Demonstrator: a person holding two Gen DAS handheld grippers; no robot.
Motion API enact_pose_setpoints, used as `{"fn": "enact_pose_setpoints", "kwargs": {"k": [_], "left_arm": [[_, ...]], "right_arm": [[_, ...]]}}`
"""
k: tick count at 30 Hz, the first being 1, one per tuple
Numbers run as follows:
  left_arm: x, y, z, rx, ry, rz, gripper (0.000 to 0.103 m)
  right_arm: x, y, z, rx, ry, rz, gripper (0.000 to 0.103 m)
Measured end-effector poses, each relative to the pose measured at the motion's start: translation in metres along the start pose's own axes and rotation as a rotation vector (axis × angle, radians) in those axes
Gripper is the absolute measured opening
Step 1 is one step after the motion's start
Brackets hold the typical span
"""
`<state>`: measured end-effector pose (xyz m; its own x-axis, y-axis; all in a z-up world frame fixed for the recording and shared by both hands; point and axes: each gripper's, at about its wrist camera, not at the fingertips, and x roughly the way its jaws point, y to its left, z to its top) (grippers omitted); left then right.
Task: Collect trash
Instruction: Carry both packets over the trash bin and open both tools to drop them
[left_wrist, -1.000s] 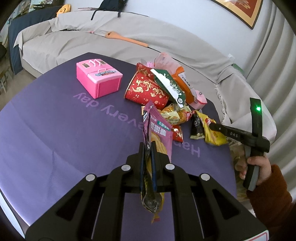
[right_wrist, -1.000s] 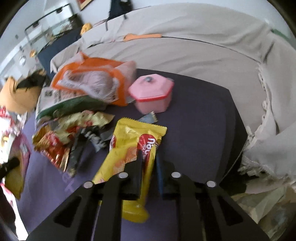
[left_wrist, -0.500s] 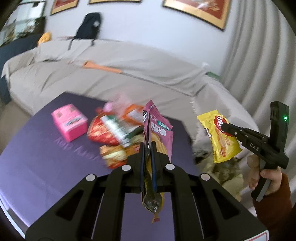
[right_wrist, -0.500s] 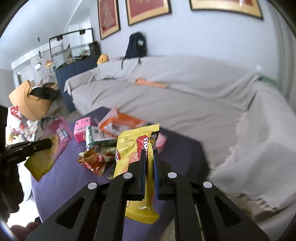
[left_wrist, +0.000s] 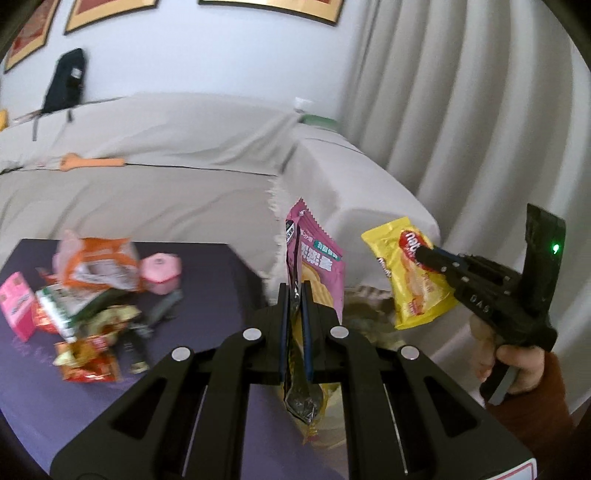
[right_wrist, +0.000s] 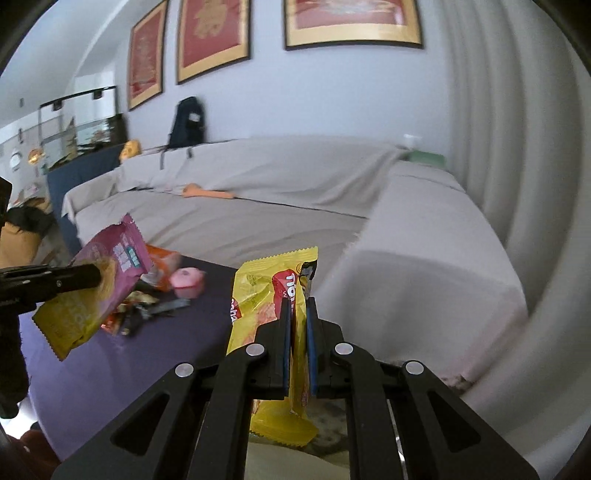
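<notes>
My left gripper (left_wrist: 294, 291) is shut on a pink and yellow snack wrapper (left_wrist: 320, 266) and holds it in the air past the right edge of the purple table (left_wrist: 207, 266). My right gripper (right_wrist: 297, 306) is shut on a yellow snack wrapper (right_wrist: 258, 295), also in the air past that edge. The yellow wrapper (left_wrist: 410, 273) and right gripper (left_wrist: 424, 254) show in the left wrist view, the pink wrapper (right_wrist: 110, 266) and left gripper (right_wrist: 92, 275) in the right wrist view. A pile of wrappers (left_wrist: 92, 295) lies on the table.
A pink box (left_wrist: 16, 306) and a small pink hexagonal container (left_wrist: 160, 271) stand by the pile. A sofa under a grey sheet (left_wrist: 184, 147) runs behind the table and to its right. Something crumpled and pale (right_wrist: 332, 432) lies low beneath both grippers. Curtains (left_wrist: 461, 110) hang on the right.
Both grippers have lifted their wrappers off the table and swung right, past the table's edge. The pile has slid to the left of the view.
</notes>
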<state>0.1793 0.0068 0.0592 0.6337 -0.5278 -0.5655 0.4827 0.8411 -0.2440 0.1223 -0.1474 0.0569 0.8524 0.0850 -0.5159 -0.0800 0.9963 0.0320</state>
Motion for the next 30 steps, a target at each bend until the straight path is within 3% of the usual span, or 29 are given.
{"fn": "enact_pose_setpoints", "kwargs": {"k": [5,14,20,26,28,30], "left_arm": [[0.038,-0.015,0.001,-0.028,0.053,-0.071,0.005],[0.079,-0.014,-0.017,-0.045,0.142,-0.043,0.005],[0.092,-0.003,-0.028,-0.071,0.181,-0.034,0.005],[0.103,-0.004,-0.04,-0.073,0.216,-0.05,0.005],[0.107,-0.005,-0.045,-0.076,0.229,-0.055,0.005],[0.11,-0.007,-0.048,-0.078,0.24,-0.059,0.005]], "right_arm": [[0.017,-0.026,-0.022,0.037,0.025,-0.04,0.009],[0.068,-0.027,-0.08,0.012,0.108,-0.087,0.009],[0.104,-0.012,-0.12,0.012,0.234,-0.025,0.009],[0.098,-0.004,-0.148,0.038,0.277,0.007,0.009],[0.092,-0.008,-0.15,0.077,0.27,0.034,0.013],[0.086,-0.013,-0.149,0.103,0.258,0.042,0.029]]}}
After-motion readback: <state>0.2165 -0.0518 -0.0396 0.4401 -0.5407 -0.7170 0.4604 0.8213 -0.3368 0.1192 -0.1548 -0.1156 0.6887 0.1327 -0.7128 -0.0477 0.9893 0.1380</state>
